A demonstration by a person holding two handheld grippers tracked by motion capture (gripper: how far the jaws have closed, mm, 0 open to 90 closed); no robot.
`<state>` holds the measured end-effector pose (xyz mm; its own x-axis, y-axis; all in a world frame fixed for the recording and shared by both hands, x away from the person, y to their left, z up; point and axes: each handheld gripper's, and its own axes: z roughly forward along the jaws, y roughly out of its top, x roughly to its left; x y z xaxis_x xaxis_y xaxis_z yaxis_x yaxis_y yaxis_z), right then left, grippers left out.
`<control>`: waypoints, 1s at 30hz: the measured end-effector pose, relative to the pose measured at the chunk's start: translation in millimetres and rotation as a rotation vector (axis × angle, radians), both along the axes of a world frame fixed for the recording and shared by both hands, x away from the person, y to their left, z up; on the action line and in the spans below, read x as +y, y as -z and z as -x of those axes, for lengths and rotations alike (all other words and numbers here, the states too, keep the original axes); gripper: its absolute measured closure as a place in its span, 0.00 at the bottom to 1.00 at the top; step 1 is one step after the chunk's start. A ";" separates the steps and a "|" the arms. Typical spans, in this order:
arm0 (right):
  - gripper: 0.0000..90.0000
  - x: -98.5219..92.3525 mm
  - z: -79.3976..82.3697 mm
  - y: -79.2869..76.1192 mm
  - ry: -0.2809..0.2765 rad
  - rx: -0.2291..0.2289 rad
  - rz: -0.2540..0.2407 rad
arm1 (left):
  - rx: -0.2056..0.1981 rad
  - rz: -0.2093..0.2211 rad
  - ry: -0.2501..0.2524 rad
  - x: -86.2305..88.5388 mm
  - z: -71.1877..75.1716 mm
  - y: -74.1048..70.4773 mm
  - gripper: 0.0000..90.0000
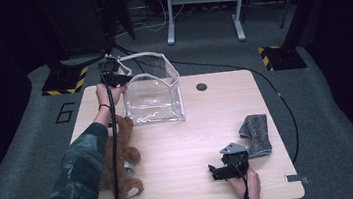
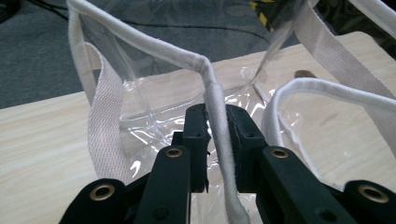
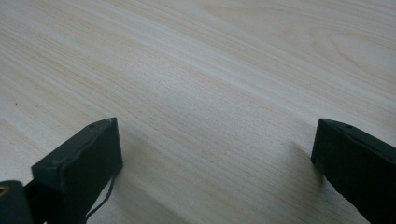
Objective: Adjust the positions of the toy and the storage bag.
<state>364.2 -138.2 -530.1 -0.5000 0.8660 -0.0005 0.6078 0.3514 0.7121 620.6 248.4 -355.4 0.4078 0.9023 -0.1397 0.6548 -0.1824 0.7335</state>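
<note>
A clear plastic bag (image 1: 154,94) with a white fabric rim (image 2: 205,70) and white webbing handles (image 2: 105,135) stands upright and open at the back left of the wooden table (image 1: 193,133). My left gripper (image 1: 122,78) is at the bag's left top edge; in the left gripper view it (image 2: 215,119) is shut on the white rim, which runs up between the pads. My right gripper (image 1: 215,171) rests low near the table's front edge, pointing left. In the right gripper view it (image 3: 215,140) stands wide open over bare wood, with nothing between the jaws.
A brown teddy bear (image 1: 123,158) lies at the front left beside the left forearm. A grey cloth (image 1: 256,133) lies to the right of the right gripper. A dark round hole (image 1: 201,86) sits in the table behind the bag. Cables trail on the floor.
</note>
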 end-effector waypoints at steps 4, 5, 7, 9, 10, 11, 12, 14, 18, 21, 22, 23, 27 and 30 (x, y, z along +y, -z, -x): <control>0.01 0.3 0.0 0.0 0.004 -0.001 -0.003 | 0.005 0.015 0.019 -12.4 1.9 0.3 0.87; 0.01 0.3 0.0 0.0 0.004 -0.001 -0.002 | 0.001 0.017 0.027 -15.3 2.2 0.4 0.86; 0.01 0.3 0.1 0.0 0.004 0.000 -0.002 | 0.004 0.017 0.043 -19.8 3.3 0.2 0.86; 0.01 -0.2 -0.5 0.1 -0.003 -0.006 0.002 | 0.003 0.018 0.058 -25.4 4.8 0.5 0.85; 0.01 0.0 -0.4 0.1 -0.002 -0.006 0.001 | -0.004 0.014 0.068 -27.5 5.0 0.7 0.84; 0.01 -0.1 -0.5 0.1 -0.003 -0.007 0.002 | 0.001 0.020 0.070 -30.3 6.2 0.8 0.84; 0.01 -0.7 -1.1 0.1 -0.011 -0.013 0.008 | 0.001 0.014 0.077 -31.7 6.9 0.4 0.82; 0.01 -0.6 -1.0 0.1 -0.009 -0.012 0.008 | 0.004 0.010 0.079 -33.1 8.4 -0.7 0.75; 0.01 -0.2 -0.7 0.0 -0.004 -0.012 0.007 | 0.007 0.016 0.030 -27.1 12.2 -5.4 0.47; 0.02 1.6 0.1 -0.5 0.029 0.002 -0.007 | -0.003 0.000 0.014 -17.7 15.3 -10.8 0.32; 0.03 0.6 -1.1 -2.2 0.033 0.014 -0.005 | -0.005 -0.002 0.000 -16.6 15.7 -11.5 0.28; 0.03 -0.7 -2.6 -2.8 0.030 0.010 -0.005 | 0.000 -0.005 0.002 -13.6 16.2 -11.9 0.26; 0.03 -3.9 -11.5 -15.7 0.025 0.054 -0.068 | 0.050 0.021 -0.011 -7.5 15.0 -7.1 0.27; 0.05 -3.6 -18.1 -32.3 0.024 0.031 -0.069 | 0.073 0.059 0.011 -7.0 15.2 -4.4 0.45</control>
<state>382.3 -141.8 -497.8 -0.4779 0.8753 0.0743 0.6373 0.2873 0.7150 605.4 241.4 -351.0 0.4042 0.8872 -0.2227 0.7055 -0.1474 0.6932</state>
